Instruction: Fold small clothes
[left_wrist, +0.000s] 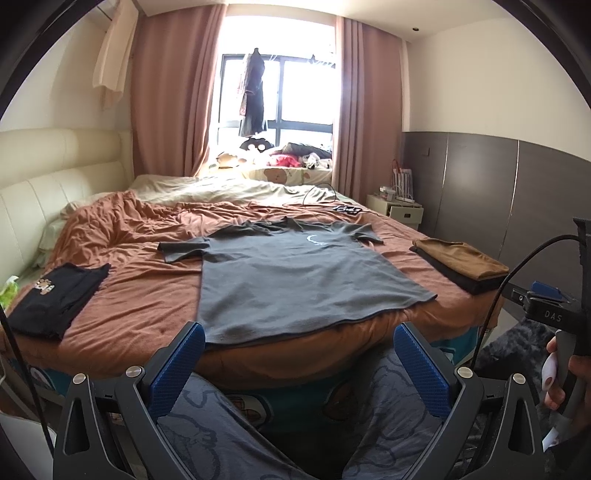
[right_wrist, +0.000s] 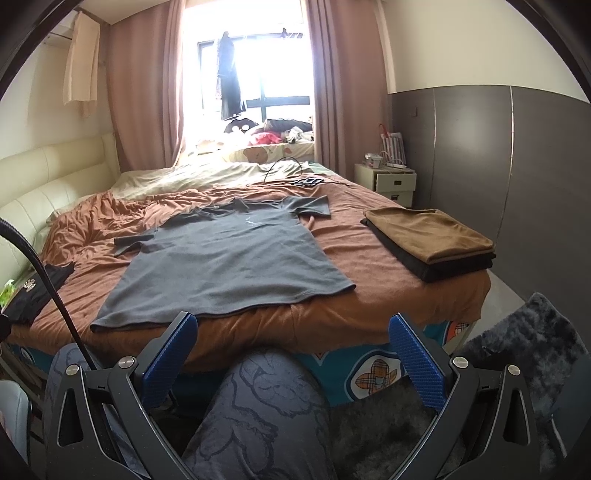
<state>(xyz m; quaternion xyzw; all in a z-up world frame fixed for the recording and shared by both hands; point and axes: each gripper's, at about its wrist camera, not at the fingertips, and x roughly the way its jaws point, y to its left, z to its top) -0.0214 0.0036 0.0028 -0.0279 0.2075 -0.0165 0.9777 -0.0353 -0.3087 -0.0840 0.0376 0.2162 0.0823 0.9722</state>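
Across the middle of the bed (left_wrist: 140, 295), a grey T-shirt (left_wrist: 295, 280) is lying flat and face up on the rust-coloured cover, sleeves spread, its hem reaching the near edge and its collar pointing toward the far edge. At the near left corner a black garment (left_wrist: 55, 295) with a printed motif is resting loosely folded. Near the right edge a folded stack (right_wrist: 428, 240) is sitting — a brown piece on top of a black one. Both tools are hovering off the near edge, above the person's patterned trouser legs (right_wrist: 258, 406). The left tool (left_wrist: 299, 365) is showing its blue pads spread wide, holding nothing; the right tool (right_wrist: 291, 354) is standing likewise spread and empty. A hand (left_wrist: 565, 380) is gripping the right tool's handle — seen in the left wrist view.
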